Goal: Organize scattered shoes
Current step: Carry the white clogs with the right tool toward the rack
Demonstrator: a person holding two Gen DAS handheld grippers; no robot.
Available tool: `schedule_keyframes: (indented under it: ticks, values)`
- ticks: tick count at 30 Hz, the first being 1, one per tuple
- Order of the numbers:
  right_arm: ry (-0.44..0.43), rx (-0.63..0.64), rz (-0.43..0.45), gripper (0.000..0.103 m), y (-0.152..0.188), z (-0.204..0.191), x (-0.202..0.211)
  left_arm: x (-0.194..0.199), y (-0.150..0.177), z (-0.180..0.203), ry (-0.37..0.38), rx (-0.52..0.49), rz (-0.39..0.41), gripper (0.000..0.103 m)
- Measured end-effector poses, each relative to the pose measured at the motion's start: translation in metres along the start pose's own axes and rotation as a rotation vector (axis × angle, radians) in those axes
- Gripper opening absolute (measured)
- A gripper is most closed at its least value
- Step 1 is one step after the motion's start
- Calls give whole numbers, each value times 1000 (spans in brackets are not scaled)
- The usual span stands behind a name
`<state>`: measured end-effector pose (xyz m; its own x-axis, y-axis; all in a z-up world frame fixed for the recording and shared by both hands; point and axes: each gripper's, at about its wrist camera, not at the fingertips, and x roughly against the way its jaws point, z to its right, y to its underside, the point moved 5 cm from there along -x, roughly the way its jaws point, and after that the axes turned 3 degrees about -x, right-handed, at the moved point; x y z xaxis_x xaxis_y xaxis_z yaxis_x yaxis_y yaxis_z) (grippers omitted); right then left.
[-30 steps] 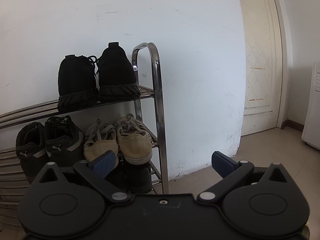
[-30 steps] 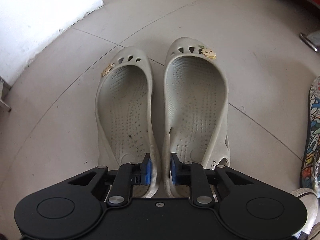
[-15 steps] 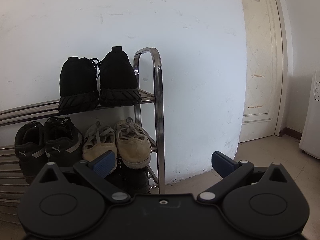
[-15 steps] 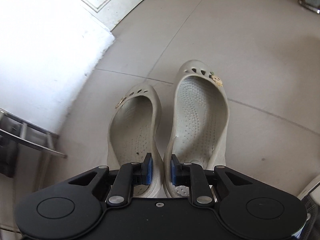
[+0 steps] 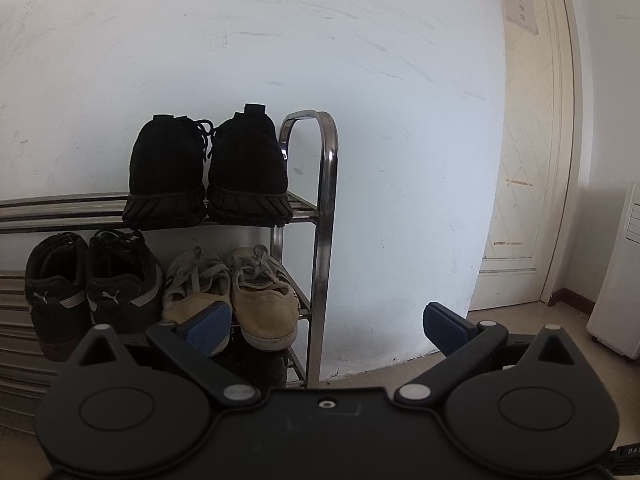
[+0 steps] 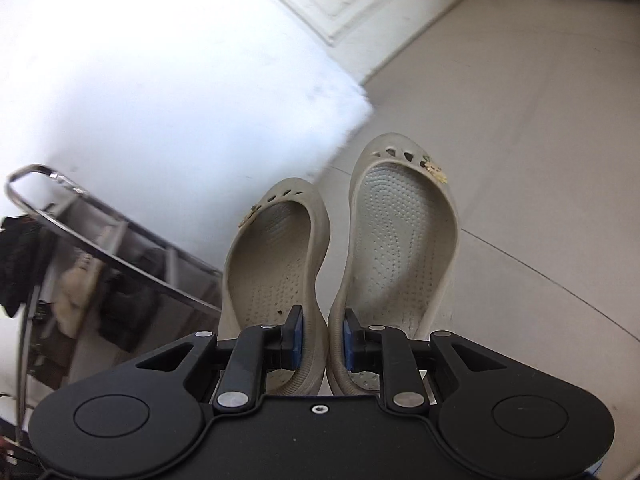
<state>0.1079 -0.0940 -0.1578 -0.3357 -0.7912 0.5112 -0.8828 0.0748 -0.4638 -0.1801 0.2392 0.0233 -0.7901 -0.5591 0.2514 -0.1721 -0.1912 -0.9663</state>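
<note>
A pair of pale grey clogs point(image 6: 344, 264) hangs in the air, pinched together by their inner heel walls in my right gripper point(image 6: 323, 338), which is shut on them. Small gold charms sit near the toes. The metal shoe rack point(image 6: 120, 248) appears blurred at the lower left of the right wrist view. In the left wrist view my left gripper point(image 5: 326, 322) stands open and holds nothing, facing the rack point(image 5: 320, 220). On the rack sit black knit sneakers point(image 5: 208, 176) on top, black trainers point(image 5: 92, 280) and beige canvas shoes point(image 5: 236, 292) below.
A white wall point(image 5: 360, 80) stands behind the rack. A cream door point(image 5: 528, 160) lies to the right, with a white appliance point(image 5: 620, 272) beyond it. Pale floor tiles point(image 6: 540, 160) spread under the lifted clogs.
The right gripper has risen with the clogs, lifting them off the floor; the rack has come into its view. The left gripper's view has tilted up slightly.
</note>
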Motion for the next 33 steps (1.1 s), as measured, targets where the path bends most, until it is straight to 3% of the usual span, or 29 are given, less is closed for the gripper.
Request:
schedule_keyframes:
  ticks: [5,10,18,22,27,33]
  values:
    - [-159,87,-4,19,-28,-85,-8,2,-7,-10,-10,65,8,103]
    - [-346,127,4,19,-51,-175,-5,15,-18,-19,-11,104,78,103]
    - [-542,284,23,19,-69,-334,4,21,-23,-49,14,209,110,103]
    - [-614,387,-13,19,-61,-427,-7,23,-21,-71,-5,229,116,103]
    - [-706,401,-140,19,-36,-535,-60,24,-17,-106,-37,265,121,103]
    - [-737,376,-320,19,21,-627,-148,42,-15,-178,-200,288,170,103]
